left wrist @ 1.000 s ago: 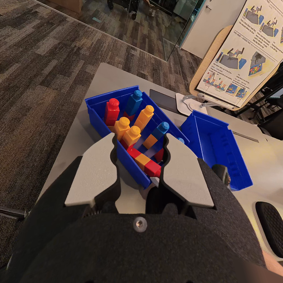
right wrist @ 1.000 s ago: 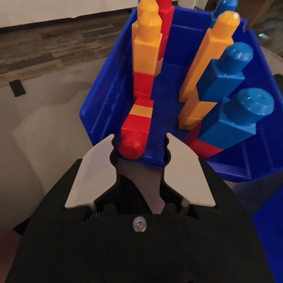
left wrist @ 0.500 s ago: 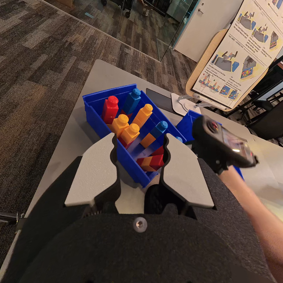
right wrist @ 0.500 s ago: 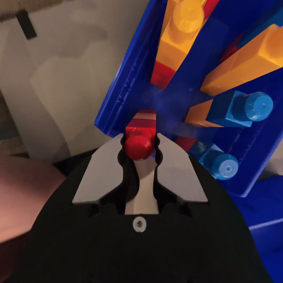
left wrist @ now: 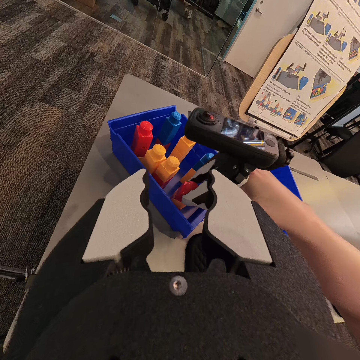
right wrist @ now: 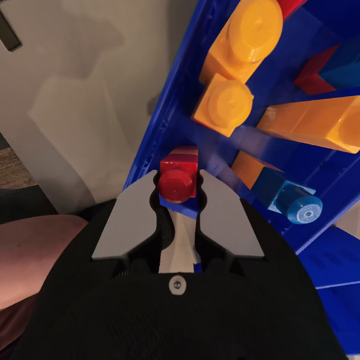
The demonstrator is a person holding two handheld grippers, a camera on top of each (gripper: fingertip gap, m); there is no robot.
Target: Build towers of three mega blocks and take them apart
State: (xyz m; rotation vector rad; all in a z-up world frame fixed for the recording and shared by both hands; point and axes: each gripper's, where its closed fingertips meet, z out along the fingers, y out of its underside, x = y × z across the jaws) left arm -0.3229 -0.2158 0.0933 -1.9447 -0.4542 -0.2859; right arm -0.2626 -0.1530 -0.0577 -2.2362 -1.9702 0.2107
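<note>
Since a second ago, the right gripper (right wrist: 176, 185) has been brought down into the near end of the blue bin (left wrist: 128, 153) and narrowed onto the red top block of a red-orange-red tower (right wrist: 180, 169) lying there; its grey fingers (right wrist: 136, 212) are now seen pressed against both sides of that block, the round stud pointing back at the camera. The left gripper (left wrist: 178, 187) has been kept wide, nothing being held, above the bin's near wall.

An instruction sheet (left wrist: 303, 78) with printed text and small coloured diagrams is clipped to a rounded wooden board; its wording is not given.

The blocks are glossy moulded plastic, square-bodied with one round stud on top. Other towers stand or lean in the bin: one red (left wrist: 143, 138), one blue-topped (left wrist: 171, 126), several orange-topped (left wrist: 168, 167). The bin is rigid, ribbed plastic and rests on a smooth grey surface (left wrist: 93, 175). A second blue bin (left wrist: 286, 179) is partly seen behind the person's forearm (left wrist: 292, 224). Mottled brown carpet covers the floor (left wrist: 48, 87).
</note>
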